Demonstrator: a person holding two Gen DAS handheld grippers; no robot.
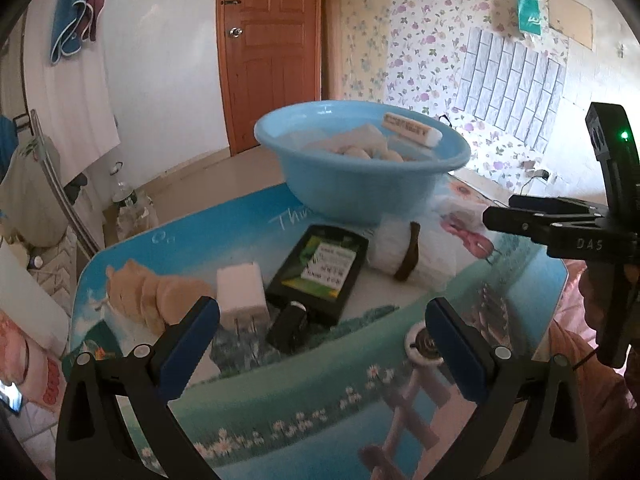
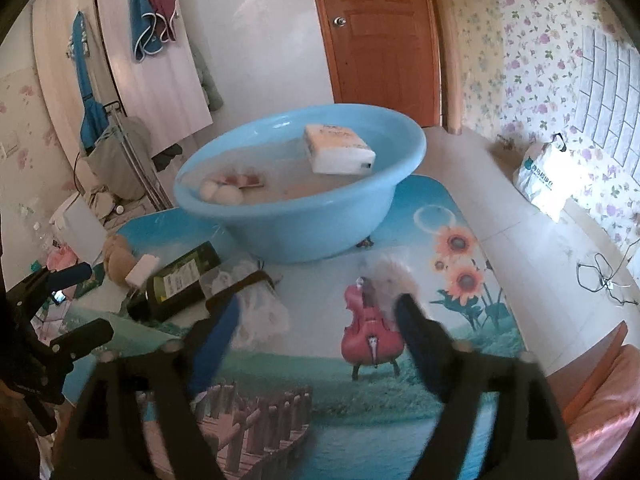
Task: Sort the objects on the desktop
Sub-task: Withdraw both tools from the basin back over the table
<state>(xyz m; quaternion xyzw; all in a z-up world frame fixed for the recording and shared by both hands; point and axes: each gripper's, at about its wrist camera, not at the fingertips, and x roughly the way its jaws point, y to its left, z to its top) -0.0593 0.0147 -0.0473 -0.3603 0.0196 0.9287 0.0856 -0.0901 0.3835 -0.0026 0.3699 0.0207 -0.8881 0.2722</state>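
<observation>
My left gripper stands open low over the picture-printed table, with nothing between its blue pads. Just beyond its fingers a dark bottle lies flat. A white block and a tan plush piece are to the bottle's left. A white roll with a brown band lies to its right. A blue basin behind them holds several items, among them a tissue pack. My right gripper is open over the table, its left finger beside the white roll.
A small round object sits by my left gripper's right finger. The right gripper reaches in from the right edge of the left wrist view. A white plastic bag and cables lie on the floor to the right. A wooden door stands behind.
</observation>
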